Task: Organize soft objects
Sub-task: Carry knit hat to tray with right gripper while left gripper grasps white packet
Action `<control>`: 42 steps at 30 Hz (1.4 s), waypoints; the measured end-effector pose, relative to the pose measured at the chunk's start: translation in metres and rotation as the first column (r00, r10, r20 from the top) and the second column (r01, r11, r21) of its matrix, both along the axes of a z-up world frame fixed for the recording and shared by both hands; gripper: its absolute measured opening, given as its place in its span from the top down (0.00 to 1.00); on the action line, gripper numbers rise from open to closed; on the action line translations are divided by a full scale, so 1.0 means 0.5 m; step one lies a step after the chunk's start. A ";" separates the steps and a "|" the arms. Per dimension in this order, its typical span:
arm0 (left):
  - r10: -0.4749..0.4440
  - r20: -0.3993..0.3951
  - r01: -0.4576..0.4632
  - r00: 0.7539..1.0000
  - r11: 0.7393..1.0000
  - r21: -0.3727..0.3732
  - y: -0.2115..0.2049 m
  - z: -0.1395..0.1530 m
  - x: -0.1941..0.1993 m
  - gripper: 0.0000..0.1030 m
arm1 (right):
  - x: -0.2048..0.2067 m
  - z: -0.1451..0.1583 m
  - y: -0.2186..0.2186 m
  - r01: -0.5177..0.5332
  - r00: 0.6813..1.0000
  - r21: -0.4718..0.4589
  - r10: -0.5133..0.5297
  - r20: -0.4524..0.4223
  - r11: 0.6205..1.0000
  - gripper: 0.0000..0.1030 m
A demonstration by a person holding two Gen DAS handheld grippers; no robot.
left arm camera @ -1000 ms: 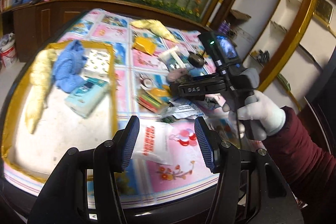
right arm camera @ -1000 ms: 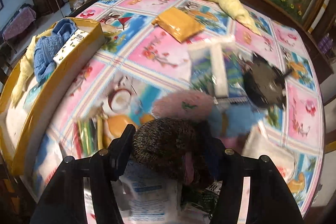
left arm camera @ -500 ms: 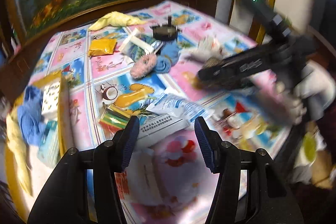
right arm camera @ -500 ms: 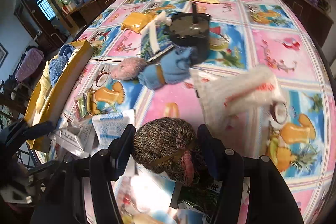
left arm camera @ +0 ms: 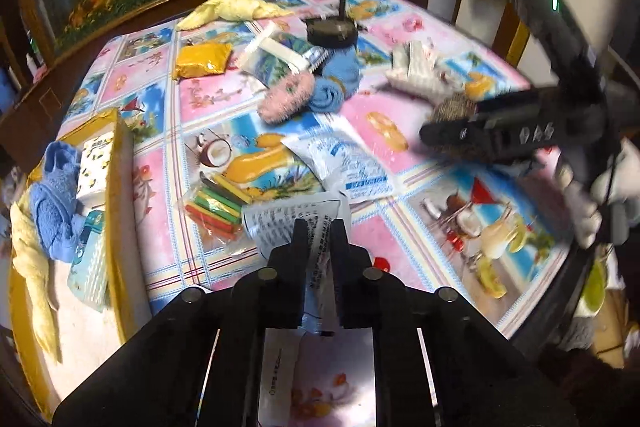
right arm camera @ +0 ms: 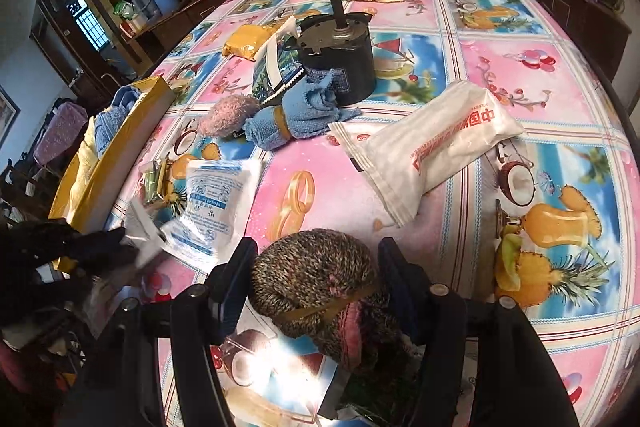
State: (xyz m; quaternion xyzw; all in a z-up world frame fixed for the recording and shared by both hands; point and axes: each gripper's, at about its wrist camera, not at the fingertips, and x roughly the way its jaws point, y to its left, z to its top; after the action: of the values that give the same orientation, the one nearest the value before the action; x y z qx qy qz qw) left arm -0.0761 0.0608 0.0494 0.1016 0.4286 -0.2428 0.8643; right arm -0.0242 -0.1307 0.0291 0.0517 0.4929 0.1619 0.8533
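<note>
Between the right claw (right arm camera: 314,281) fingers sits a clamped speckled knit roll (right arm camera: 316,279); the left claw (left arm camera: 319,239) pinches a printed white packet (left arm camera: 296,223).

A speckled brown knit roll (right arm camera: 316,279), rubber-banded, sat clamped upright. A white printed packet (left arm camera: 298,227) was pinched, tilted above the tablecloth.

Fisheye bending curves both frames' dark-vignetted edges, motion blur smears the right side of the left view, and white glare burns the surface (right arm camera: 280,351) at the right view's bottom centre.
</note>
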 end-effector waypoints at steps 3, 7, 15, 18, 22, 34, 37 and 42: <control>0.028 0.003 -0.027 1.000 0.992 -0.121 0.042 0.039 -0.008 0.93 | -0.013 0.009 0.004 -0.012 1.000 0.030 0.012 0.012 0.999 0.43; 0.074 -0.012 -0.075 0.997 0.966 -0.248 0.106 0.073 -0.015 0.93 | -0.038 0.051 0.018 -0.031 0.997 0.053 0.027 0.070 0.998 0.43; -0.014 0.001 0.014 1.000 0.996 -0.093 0.058 0.028 -0.050 0.39 | -0.045 0.068 0.062 -0.080 0.994 0.065 0.075 0.084 0.995 0.43; -0.027 -0.026 0.026 0.999 0.998 -0.059 0.023 -0.006 -0.039 0.39 | -0.051 0.057 0.065 -0.074 0.995 0.072 0.069 0.073 0.995 0.43; -0.009 -0.057 0.012 0.998 0.999 0.053 -0.038 -0.056 -0.011 0.39 | -0.057 0.055 0.056 -0.065 0.996 0.080 0.059 0.066 0.995 0.43; 0.063 -0.045 -0.072 0.997 0.966 -0.248 0.055 0.012 -0.018 0.73 | -0.065 0.084 0.075 -0.091 0.992 0.122 0.079 0.096 0.988 0.43; 0.141 -0.013 -0.138 0.990 0.943 -0.303 0.132 0.059 -0.032 0.73 | -0.058 0.095 0.113 -0.135 0.988 0.149 0.122 0.094 0.980 0.43; 0.318 0.002 -0.305 0.948 0.912 -0.274 0.277 0.078 -0.035 0.73 | -0.041 0.131 0.224 -0.264 0.963 0.216 0.246 0.107 0.940 0.43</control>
State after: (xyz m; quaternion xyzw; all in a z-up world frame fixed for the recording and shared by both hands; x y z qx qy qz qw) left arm -0.0937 0.1992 0.0882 -0.0813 0.3821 -0.1559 0.9073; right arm -0.0448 -0.0186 0.0946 0.0788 0.4397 0.3287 0.8321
